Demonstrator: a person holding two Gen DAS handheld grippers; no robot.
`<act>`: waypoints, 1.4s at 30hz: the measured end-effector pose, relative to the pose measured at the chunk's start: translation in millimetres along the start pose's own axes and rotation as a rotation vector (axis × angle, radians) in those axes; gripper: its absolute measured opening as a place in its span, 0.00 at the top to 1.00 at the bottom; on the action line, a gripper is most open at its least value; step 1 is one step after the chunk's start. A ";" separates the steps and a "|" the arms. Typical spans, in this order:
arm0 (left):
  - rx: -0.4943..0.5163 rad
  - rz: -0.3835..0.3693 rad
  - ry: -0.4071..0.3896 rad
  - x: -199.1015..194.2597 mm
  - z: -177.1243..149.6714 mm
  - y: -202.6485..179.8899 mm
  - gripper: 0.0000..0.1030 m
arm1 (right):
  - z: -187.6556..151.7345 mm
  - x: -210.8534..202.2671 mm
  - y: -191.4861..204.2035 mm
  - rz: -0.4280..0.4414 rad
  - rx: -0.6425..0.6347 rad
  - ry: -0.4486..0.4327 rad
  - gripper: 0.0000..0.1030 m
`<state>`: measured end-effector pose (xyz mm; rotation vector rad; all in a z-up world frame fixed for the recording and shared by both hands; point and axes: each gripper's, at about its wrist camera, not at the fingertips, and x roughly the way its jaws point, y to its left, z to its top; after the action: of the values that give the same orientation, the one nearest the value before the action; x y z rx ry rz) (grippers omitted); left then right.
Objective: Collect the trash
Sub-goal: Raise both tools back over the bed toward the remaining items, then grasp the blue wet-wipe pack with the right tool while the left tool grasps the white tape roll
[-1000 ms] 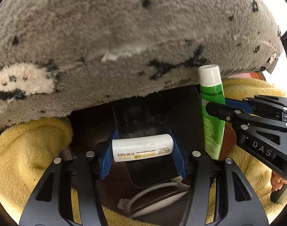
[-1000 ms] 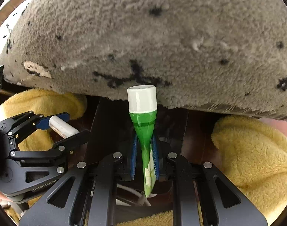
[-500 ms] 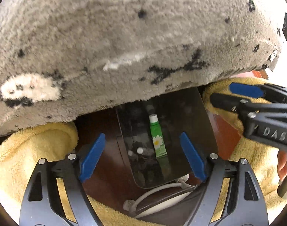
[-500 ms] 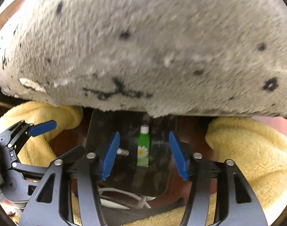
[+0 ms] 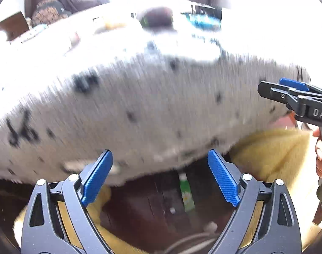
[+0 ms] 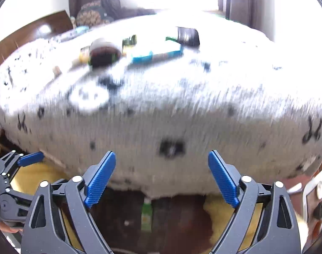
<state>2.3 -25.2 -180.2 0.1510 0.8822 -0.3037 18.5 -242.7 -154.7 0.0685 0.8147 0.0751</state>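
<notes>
Both claws are opening with nothing between their pads: left claw (image 5: 160,177), right claw (image 6: 162,176). The green tube (image 5: 186,194) lies below in the dark bin (image 5: 144,207), under the speckled blanket (image 5: 139,110).

Left claw (image 5: 160,177): matt black plastic arms, bright metal screw heads, blue pads with a fine ribbed texture. Jaws opening, nothing between them. Right claw (image 6: 162,177): same finish, jaws opening, likewise empty.

Spotted blanket (image 5: 139,110), 12 o'clock in both views: grey-white shaggy pile cloth, rough, black flecks.

Yellow fabric (image 5: 273,154), 3 o'clock in the left view: soft fleecy cloth, matt.

Dark bin (image 5: 152,209), 6 o'clock: smooth, glossy dark surface, material unclear.

Green tube (image 5: 187,196) inside: smooth printed plastic, slight sheen.
</notes>
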 end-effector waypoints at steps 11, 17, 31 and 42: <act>-0.051 0.068 -0.079 -8.7 65.7 36.4 0.12 | 79.4 25.9 2.0 0.020 0.011 -0.056 0.03; -0.059 0.112 -0.097 4.2 85.7 48.2 0.12 | 104.6 42.3 9.9 0.066 0.053 -0.037 0.03; -0.096 0.232 -0.125 17.7 133.4 109.9 0.11 | 122.8 71.0 22.2 0.036 0.087 0.009 0.04; -0.159 0.188 -0.081 47.4 152.3 135.2 0.12 | 144.9 103.8 16.8 0.069 0.204 0.052 0.06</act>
<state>186.2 54.7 -120.6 0.0734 0.8020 -0.0632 194.4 -221.0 -129.1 0.2885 0.8700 0.0588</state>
